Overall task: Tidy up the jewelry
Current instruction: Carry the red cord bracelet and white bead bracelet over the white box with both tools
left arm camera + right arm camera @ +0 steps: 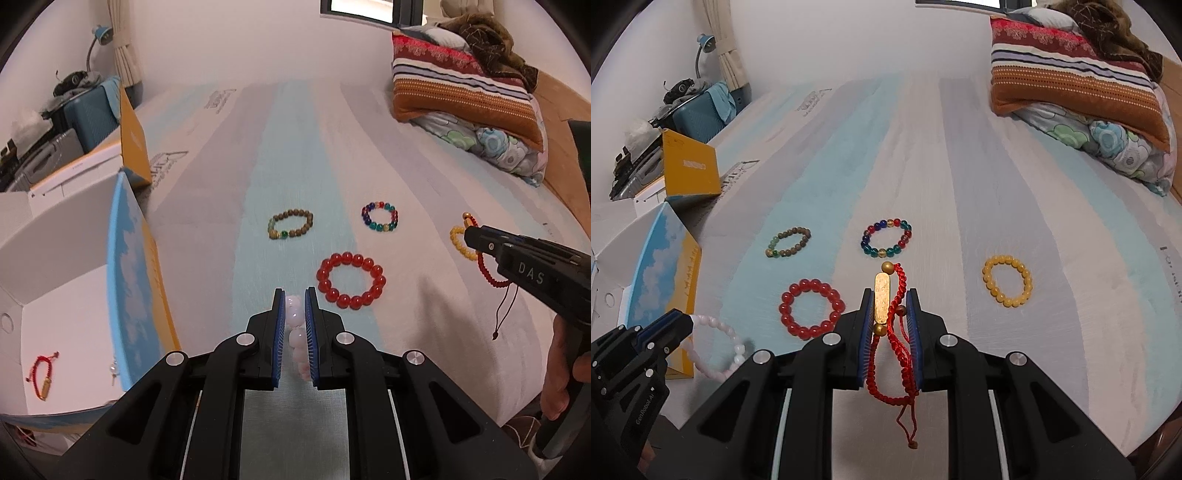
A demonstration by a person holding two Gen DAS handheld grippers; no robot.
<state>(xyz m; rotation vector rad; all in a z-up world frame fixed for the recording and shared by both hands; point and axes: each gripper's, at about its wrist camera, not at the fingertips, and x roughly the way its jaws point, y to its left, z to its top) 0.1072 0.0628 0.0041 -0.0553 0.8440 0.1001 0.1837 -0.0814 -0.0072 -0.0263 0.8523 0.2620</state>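
My left gripper (294, 306) is shut on a pale pink bead bracelet (297, 336), held just above the bed; it also shows in the right wrist view (718, 345). My right gripper (889, 306) is shut on a red cord bracelet with a gold bar (881, 301), seen from the left wrist view (484, 258). On the striped sheet lie a red bead bracelet (811, 309), a brown wooden bead bracelet (789, 242), a multicolour glass bead bracelet (886, 237) and a yellow bead bracelet (1007, 280). An open white box (55, 280) at the left holds another red cord bracelet (42, 373).
The box's blue-and-yellow lid flap (129, 280) stands upright at the bed's left edge. An orange carton (689, 168) sits behind it. Striped pillows and a folded quilt (465, 99) are stacked at the far right. A suitcase and lamp (88, 107) stand beyond the bed.
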